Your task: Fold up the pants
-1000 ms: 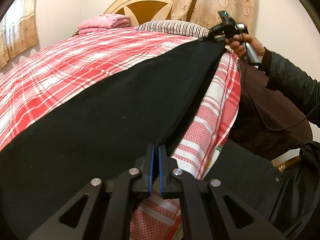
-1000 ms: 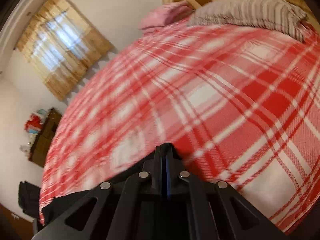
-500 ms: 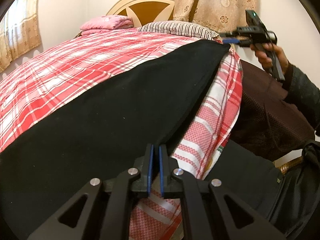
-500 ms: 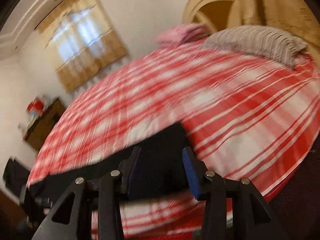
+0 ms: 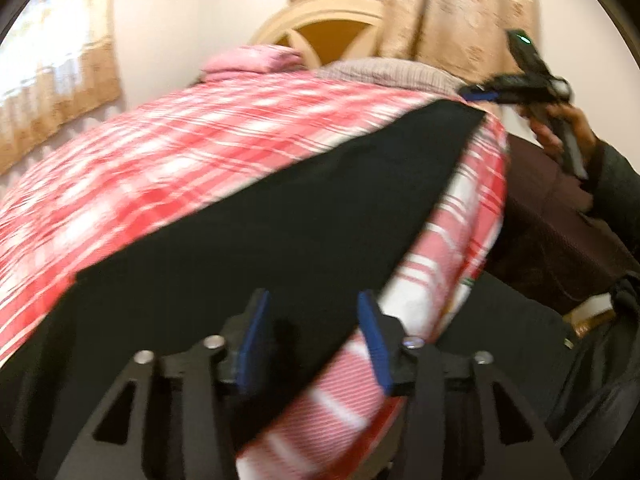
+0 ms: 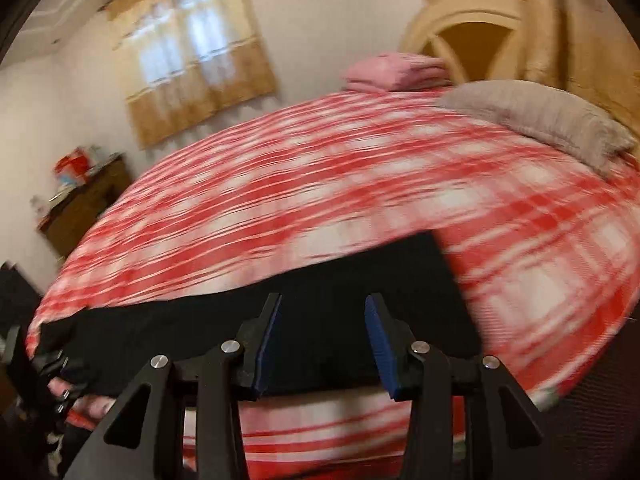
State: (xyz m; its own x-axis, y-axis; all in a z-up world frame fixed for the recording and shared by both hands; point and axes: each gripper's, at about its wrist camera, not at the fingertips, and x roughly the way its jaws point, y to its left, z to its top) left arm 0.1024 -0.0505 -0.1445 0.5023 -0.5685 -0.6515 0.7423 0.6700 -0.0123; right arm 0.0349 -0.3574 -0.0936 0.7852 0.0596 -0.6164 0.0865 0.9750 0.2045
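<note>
Black pants lie flat along the edge of the plaid bed; the left gripper and right gripper hover over them, jaws released.

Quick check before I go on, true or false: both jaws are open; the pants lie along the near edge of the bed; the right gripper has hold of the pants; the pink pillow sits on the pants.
1. Both the left gripper and the right gripper have open jaws. True.
2. The black pants lie flat along the near edge of the bed. True.
3. The right gripper has hold of the pants. False: its jaws stand apart, gripping nothing.
4. The pink pillow sits on the pants. False: it lies by the headboard, well apart.
</note>
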